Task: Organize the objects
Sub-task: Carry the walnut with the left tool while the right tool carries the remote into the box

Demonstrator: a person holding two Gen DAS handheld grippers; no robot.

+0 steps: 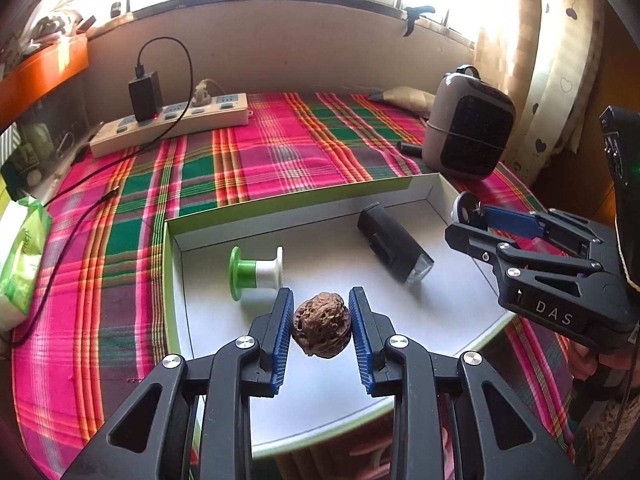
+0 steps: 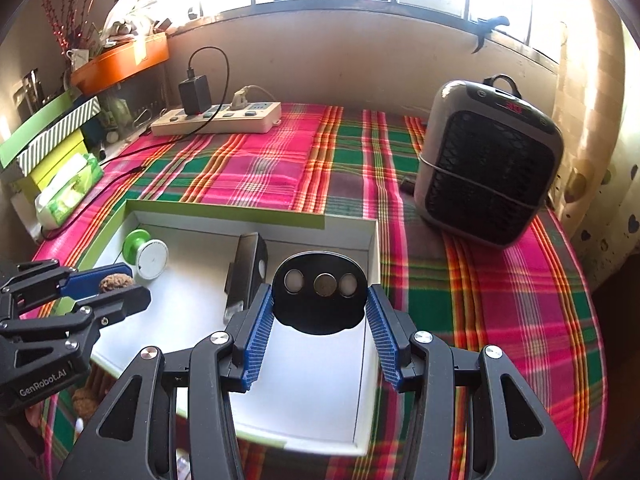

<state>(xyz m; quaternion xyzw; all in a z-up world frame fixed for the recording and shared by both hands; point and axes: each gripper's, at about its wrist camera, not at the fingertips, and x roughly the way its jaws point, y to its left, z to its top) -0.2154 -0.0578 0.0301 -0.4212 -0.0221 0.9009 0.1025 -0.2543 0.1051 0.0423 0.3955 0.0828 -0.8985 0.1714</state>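
- The table [image 2: 520, 300] wears a pink, green and orange plaid cloth and sits under a bright window.
- A grey heater [image 2: 488, 164] with a black grille stands at its far right; a white power strip [image 2: 218, 118] with a black charger plugged in lies along the back wall.
- A shallow white box [image 1: 304, 214] with a green outer rim lies open near the front edge.
- Inside the box, a black cylindrical device [image 1: 394, 248] lies on its side, and a green-and-white spool [image 1: 256, 272] rests toward the left.
- The right gripper [image 2: 320, 320] hangs over the box's right part, its fingers pinching a flat black oval piece [image 2: 320, 296] with three round insets.
- The left gripper [image 1: 322, 324] hangs over the box's front, its blue-padded fingers clamped on a wrinkled brown walnut [image 1: 322, 330], held above the box floor.
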